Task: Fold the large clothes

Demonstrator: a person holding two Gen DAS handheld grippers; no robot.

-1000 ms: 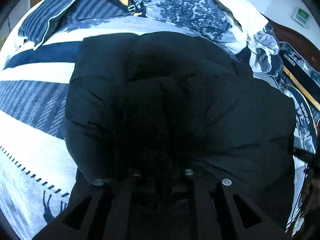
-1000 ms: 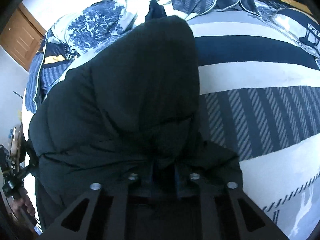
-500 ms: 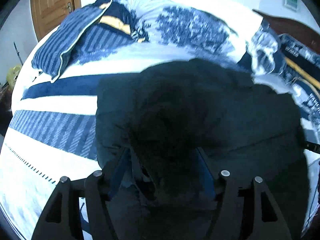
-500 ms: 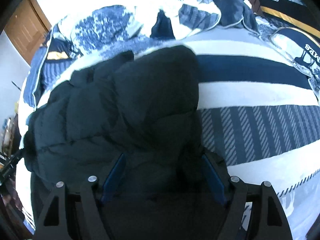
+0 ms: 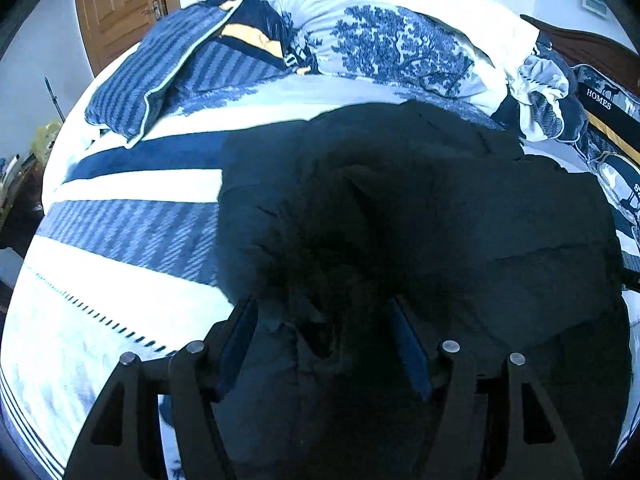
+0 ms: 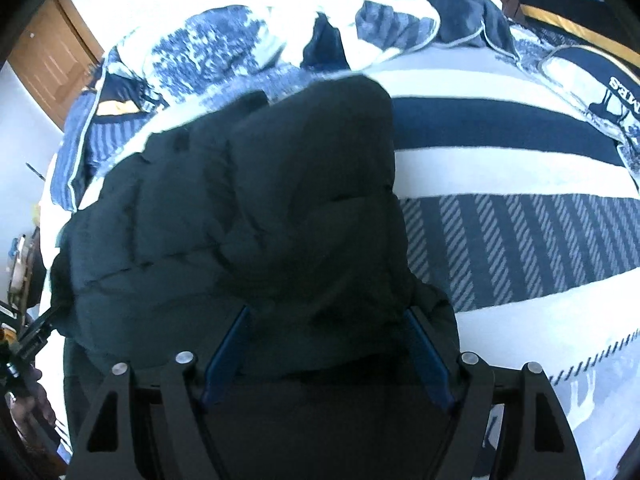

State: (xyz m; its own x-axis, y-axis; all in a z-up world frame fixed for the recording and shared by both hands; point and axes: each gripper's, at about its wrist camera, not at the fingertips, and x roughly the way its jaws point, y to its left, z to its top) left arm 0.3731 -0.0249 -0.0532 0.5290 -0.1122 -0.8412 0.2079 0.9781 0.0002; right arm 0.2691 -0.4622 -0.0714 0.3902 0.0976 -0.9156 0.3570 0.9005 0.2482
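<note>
Step in hand: release after a fold. The dark puffer jacket (image 5: pixel 420 232) lies bunched on the striped bedspread (image 5: pixel 132 232), near the bed's front edge, with pillows and a tree-print duvet (image 5: pixel 392 52) heaped beyond it.

Left claw (image 5: pixel 324 344): released. Its jaws have just been opening; jacket fabric lies between the blue pads (image 5: pixel 240 344), but they do not press on it.

Right claw (image 6: pixel 326 354): released. Its jaws have just been opening too. A padded fold of the jacket (image 6: pixel 280 216) bulges between the pads (image 6: pixel 226 354) without being clamped.

Orientation of the garment: in the right wrist view, a rounded lobe, probably a hood or a turned-over sleeve, points away from the claw toward the pillows. The bulk spreads sideways, so the long axis appears to run across the bed, roughly along the stripes. The exact outline cannot be told: the fabric is dark and rumpled.

Next move, as judged: lift both claws clear of the fabric, then locate a free edge at each end of the long axis. The padding is thick and springy, so it is likely to rebound. Grip deep, and press the fold flat before letting go.
</note>
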